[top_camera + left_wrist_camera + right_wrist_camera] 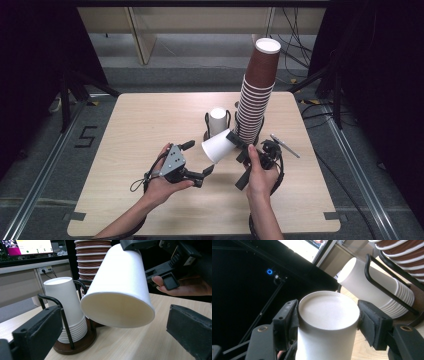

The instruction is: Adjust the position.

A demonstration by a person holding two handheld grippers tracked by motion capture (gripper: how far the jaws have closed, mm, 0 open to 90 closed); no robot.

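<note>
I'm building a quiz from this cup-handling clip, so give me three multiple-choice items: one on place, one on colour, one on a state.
1. Where is the tall stack of cups?
A. far right part of the table
B. near left corner
C. on the floor

2. What colour is its outside?
A. green
B. brown
C. blue

3. How is the right gripper?
A. open and empty
B. shut on the white cup
C. lying on the table

Answers: 1 A, it rises beside the wire holder; 2 B, brown walls with white rims; 3 B, both pads press the cup's sides near its base.
</note>
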